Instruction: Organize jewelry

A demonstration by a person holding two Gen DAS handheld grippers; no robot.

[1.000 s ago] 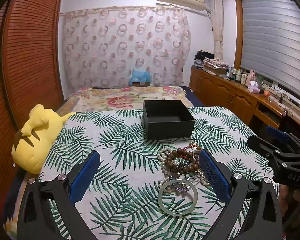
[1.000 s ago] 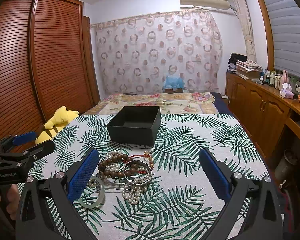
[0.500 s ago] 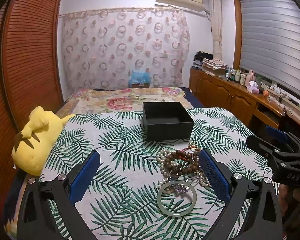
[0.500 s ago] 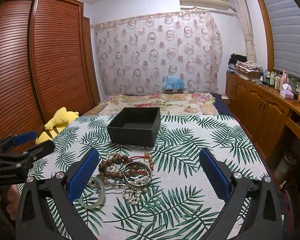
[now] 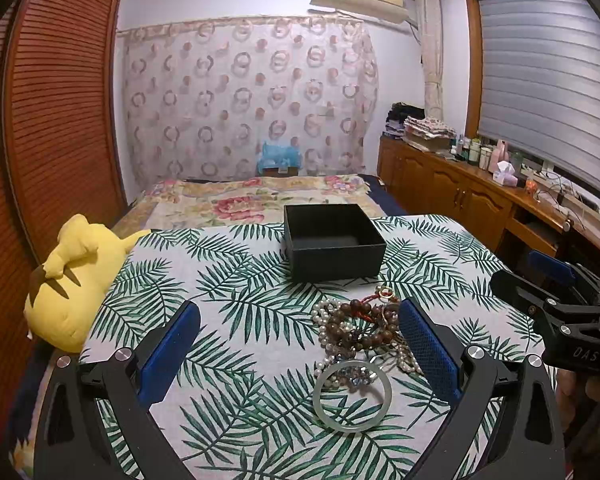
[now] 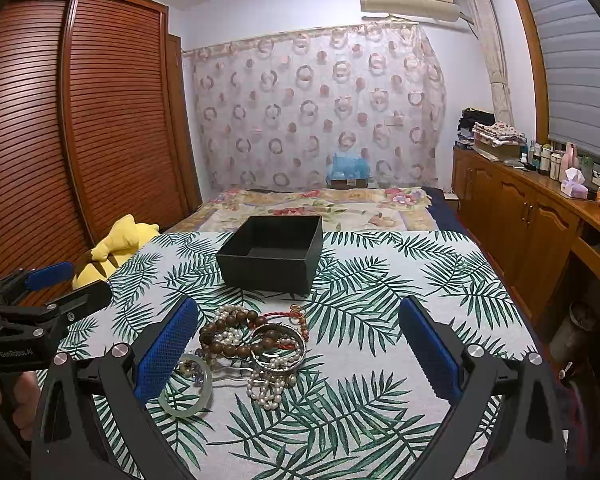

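A tangled pile of jewelry lies on the palm-leaf cloth: brown wooden beads, pearl strands, a red cord and a pale green jade bangle nearest me. In the right wrist view the pile includes a silver bangle and the jade bangle. An open, empty black box stands behind the pile, and also shows in the right wrist view. My left gripper is open, above the cloth with the pile by its right finger. My right gripper is open, with the pile by its left finger.
A yellow plush toy lies at the table's left edge. A bed with a floral cover is behind the table. Wooden cabinets run along the right wall, a slatted wardrobe along the left.
Both grippers stay open and almost still. The left wrist view has shifted very slightly; the jewelry and the box have not moved.
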